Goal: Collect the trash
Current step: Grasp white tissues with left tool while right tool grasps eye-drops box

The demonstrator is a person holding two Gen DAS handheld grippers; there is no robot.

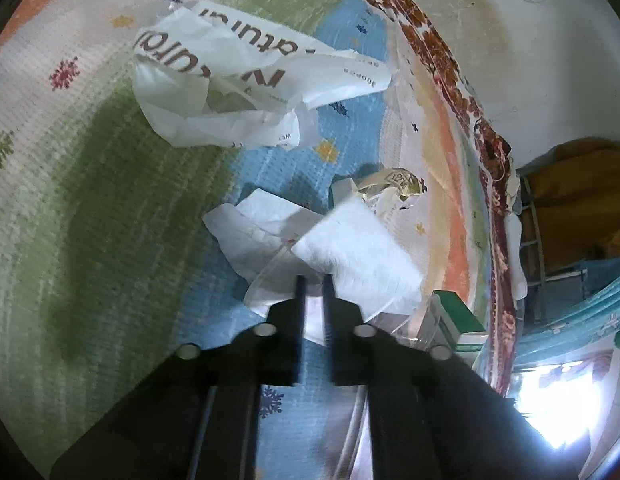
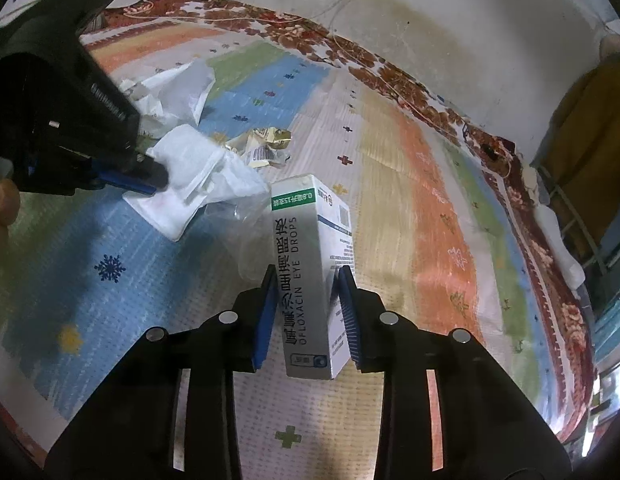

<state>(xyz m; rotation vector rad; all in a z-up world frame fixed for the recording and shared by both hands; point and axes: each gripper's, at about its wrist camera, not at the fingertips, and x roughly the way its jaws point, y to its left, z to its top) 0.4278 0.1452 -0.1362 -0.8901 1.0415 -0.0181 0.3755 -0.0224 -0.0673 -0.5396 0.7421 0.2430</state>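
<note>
My right gripper (image 2: 308, 276) is shut on a white and green eye drops box (image 2: 310, 272), held above the mat. The box also shows at the right in the left wrist view (image 1: 458, 320). My left gripper (image 1: 313, 282) is nearly closed, its tips at the edge of crumpled white tissue (image 1: 350, 256) and clear plastic (image 1: 278, 276); whether it pinches them I cannot tell. In the right wrist view it (image 2: 150, 178) touches the same tissue (image 2: 190, 176). A large white printed bag (image 1: 214, 80) lies farther off. A gold wrapper (image 1: 394, 184) lies behind the tissue, also in the right wrist view (image 2: 266, 144).
All lies on a colourful striped mat (image 2: 390, 184) with snowflake marks, over a red floral blanket (image 2: 390, 76) along a white wall (image 2: 470, 32). A metal frame and yellow cloth (image 2: 582, 128) stand at the far right.
</note>
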